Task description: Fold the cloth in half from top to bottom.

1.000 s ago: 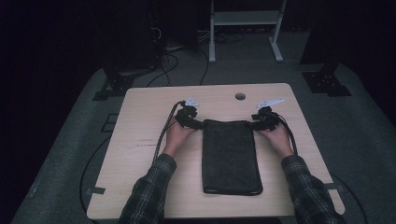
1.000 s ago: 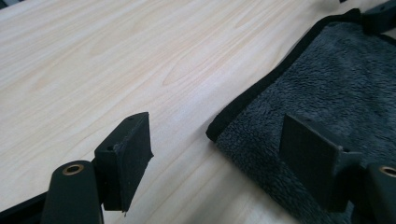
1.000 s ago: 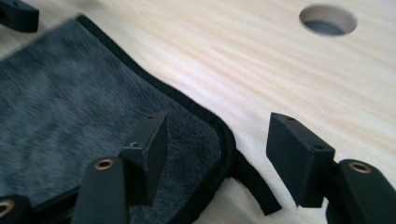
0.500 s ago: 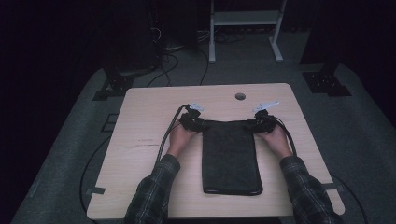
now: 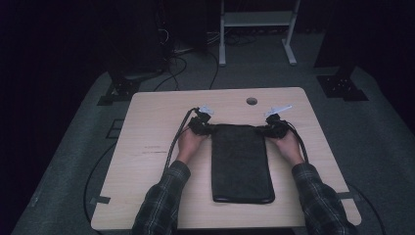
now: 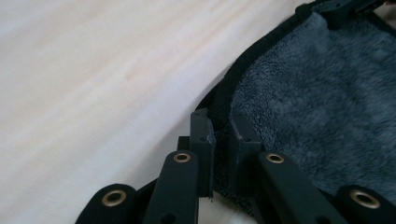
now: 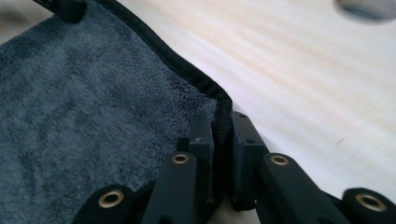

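A pale wooden table (image 5: pixel 147 142) with rounded corners stood on grey carpet (image 5: pixel 73 161) in a dim room. A round cable hole (image 5: pixel 251 101) sat near its far edge, at about twelve o'clock from the table's centre. Beyond the table, at twelve o'clock, stood the white legs of a stand (image 5: pixel 254 19); dark equipment bases (image 5: pixel 117 90) rested on the carpet at ten and two o'clock, and loose cables (image 5: pixel 186 61) ran across the floor.

A dark grey fleece towel (image 5: pixel 241 164), folded into a long strip, lay flat just right of the table's centre, its long side running from twelve to six o'clock. The left gripper (image 5: pixel 201 126) had just been closing, its jaws pinched on the towel's far left corner, at about eleven o'clock of the cloth. The right gripper (image 5: pixel 272 129) had likewise just been closing, clamped on the bound edge at the far right corner, at one o'clock.
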Motion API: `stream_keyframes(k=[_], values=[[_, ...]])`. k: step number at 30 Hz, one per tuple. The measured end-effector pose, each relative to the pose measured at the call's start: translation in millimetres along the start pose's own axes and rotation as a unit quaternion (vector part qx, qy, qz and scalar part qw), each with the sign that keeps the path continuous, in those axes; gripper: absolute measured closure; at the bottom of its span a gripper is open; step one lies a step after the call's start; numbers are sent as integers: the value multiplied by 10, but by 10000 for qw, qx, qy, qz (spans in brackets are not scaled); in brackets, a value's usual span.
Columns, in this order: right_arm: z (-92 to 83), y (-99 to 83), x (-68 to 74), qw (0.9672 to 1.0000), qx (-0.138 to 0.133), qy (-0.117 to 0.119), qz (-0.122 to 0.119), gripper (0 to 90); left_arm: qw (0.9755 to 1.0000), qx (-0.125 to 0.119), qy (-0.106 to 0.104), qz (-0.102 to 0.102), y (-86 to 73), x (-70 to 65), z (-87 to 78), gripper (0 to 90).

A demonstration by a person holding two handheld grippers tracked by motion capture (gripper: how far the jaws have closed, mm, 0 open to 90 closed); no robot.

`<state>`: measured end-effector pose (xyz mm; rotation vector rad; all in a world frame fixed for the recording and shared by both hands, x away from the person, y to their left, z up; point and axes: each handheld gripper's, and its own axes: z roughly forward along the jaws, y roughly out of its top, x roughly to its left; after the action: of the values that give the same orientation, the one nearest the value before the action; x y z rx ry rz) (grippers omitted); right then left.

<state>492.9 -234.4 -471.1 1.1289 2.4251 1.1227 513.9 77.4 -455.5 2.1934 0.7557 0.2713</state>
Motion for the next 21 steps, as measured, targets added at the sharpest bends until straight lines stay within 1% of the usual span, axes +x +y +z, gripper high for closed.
stream_keyframes(k=[3,5,6,7,9,11,13,17,19,21], values=[[-54,124,12,9998,-158,-114,-62,804,9997,-163,120,114,104,34,-113,818],[-113,216,20,9993,-328,-157,-104,804,9994,-303,135,112,169,63,-206,818],[-147,248,24,9990,-421,-151,-94,803,9992,-363,113,103,195,71,-249,817],[-175,283,16,9991,-404,-78,-74,803,9990,-418,87,117,214,67,-297,817],[-253,320,38,9986,-522,-29,-100,803,9988,-477,38,105,222,41,-355,816],[-317,323,61,9982,-589,68,-106,803,9982,-588,-90,46,204,12,-426,815],[-373,301,78,9976,-662,158,-127,802,9977,-648,-196,3,178,-16,-474,816],[-478,214,121,9958,-800,429,-103,801,9965,-730,-404,23,112,-113,-588,816],[-530,161,170,9950,-866,467,-168,801,9961,-746,-475,17,83,-160,-632,816],[-567,121,217,9950,-825,512,-241,800,9955,-752,-568,16,40,-221,-673,816]])
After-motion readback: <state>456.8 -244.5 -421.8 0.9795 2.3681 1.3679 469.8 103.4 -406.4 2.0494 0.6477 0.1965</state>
